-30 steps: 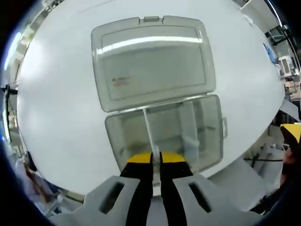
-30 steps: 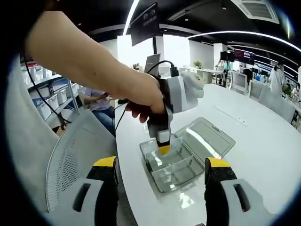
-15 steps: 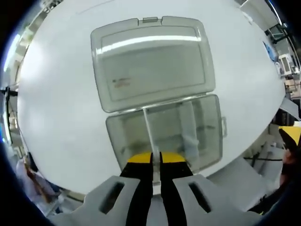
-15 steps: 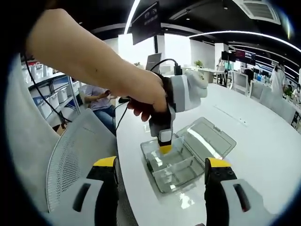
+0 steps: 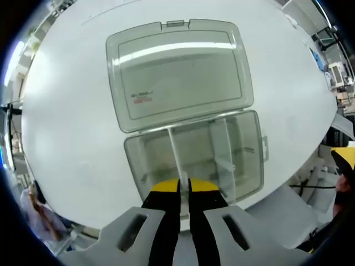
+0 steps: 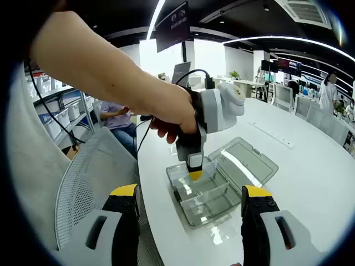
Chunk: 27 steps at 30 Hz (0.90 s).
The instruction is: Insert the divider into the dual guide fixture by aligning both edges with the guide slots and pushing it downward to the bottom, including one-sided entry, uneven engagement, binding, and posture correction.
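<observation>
Divider (image 5: 175,158) stands upright at frame center inside the clear box (image 5: 191,160), lid (image 5: 177,75) open above. Left gripper (image 5: 183,191) is clenched on its near edge. Right gripper (image 6: 188,221) hangs released, lower frame, above the white table (image 6: 310,166).

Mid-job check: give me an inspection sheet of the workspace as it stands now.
Surface: white table, bare around the box.
Job's things: clear box, lid open flat; divider upright inside it.
Clutter: nothing seen.
Grippers: left tool shut on divider; right tool open, held back from the box.
Cables: black cable on the left tool.
Surroundings: mesh chair, seated person, office desks behind.
</observation>
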Each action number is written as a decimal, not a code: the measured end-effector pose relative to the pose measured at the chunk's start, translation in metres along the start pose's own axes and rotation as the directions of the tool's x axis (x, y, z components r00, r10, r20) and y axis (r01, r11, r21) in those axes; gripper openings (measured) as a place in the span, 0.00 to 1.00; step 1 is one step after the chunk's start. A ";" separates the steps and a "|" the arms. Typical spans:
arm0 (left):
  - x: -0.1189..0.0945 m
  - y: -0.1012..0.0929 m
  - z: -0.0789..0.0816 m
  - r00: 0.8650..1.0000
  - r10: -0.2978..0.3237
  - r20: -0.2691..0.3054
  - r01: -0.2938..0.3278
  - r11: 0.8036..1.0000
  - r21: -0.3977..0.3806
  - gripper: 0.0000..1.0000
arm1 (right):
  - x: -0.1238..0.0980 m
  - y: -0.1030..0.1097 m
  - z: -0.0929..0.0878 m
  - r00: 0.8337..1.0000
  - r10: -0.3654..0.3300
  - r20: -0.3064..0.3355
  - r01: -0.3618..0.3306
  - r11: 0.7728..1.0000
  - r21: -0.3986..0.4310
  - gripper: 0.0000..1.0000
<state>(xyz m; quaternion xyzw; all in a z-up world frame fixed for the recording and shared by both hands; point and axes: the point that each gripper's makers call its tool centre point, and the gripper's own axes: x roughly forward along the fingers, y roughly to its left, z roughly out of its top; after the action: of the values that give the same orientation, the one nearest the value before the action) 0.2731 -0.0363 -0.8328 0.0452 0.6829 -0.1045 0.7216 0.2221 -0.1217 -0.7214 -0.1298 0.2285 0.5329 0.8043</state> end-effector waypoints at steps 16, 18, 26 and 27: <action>0.005 0.001 -0.001 1.000 0.021 0.019 -0.021 1.000 0.009 0.01 | -0.002 0.001 -0.002 1.000 -0.002 -0.001 0.002 1.000 0.004 0.72; 0.006 0.000 -0.002 1.000 0.024 0.020 -0.024 1.000 0.011 0.01 | -0.002 0.001 -0.002 1.000 -0.003 -0.001 0.003 1.000 0.005 0.72; 0.009 0.001 -0.001 0.999 0.020 0.025 -0.020 1.000 0.002 0.01 | -0.003 0.000 -0.005 1.000 -0.004 -0.002 0.004 1.000 0.010 0.72; 0.010 0.002 0.000 0.999 0.018 0.026 -0.018 1.000 0.000 0.01 | -0.003 0.000 -0.005 1.000 -0.004 -0.003 0.004 1.000 0.011 0.72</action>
<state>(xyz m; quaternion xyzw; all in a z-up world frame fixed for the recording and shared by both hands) 0.2735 -0.0354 -0.8429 0.0501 0.6730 -0.0989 0.7313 0.2199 -0.1267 -0.7242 -0.1269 0.2324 0.5297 0.8058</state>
